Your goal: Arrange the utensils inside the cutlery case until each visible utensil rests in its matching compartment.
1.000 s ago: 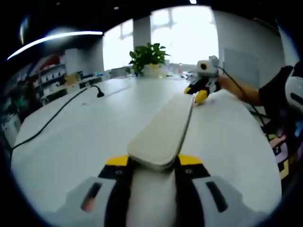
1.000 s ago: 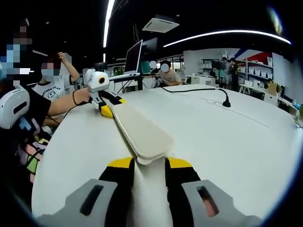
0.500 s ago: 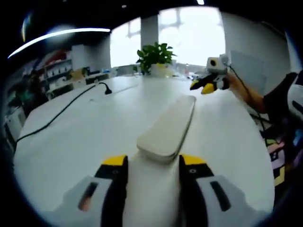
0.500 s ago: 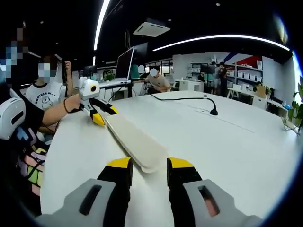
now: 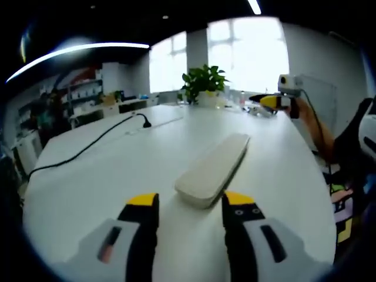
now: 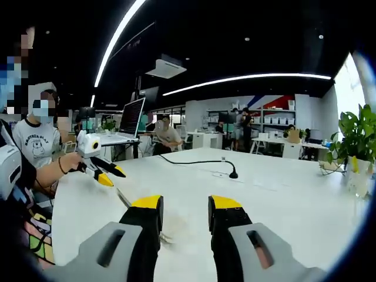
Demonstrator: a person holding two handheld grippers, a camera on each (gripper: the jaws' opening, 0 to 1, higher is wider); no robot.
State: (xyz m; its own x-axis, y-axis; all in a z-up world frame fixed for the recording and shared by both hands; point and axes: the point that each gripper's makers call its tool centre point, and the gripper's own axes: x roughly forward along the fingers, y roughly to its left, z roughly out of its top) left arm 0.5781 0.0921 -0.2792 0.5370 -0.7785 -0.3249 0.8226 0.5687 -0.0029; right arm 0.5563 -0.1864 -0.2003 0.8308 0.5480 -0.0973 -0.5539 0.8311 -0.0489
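Both grippers hover with jaws parted and nothing between them above a white table. The left gripper points along the cutlery case, a long, flat, cream-coloured case that lies closed on the table just ahead of its yellow tips. The right gripper is raised higher, so that its own view catches the near end of the case low down, between and partly behind its jaws. In the left gripper view the right gripper is seen beyond the far end of the case, held in a hand off the table. A black cable trails to the left of the case, and a potted plant stands well beyond it by the windows. No utensils can be seen. The task appears to be at its start, with the case not yet opened; the next move likely calls for steadying one end and lifting the lid.
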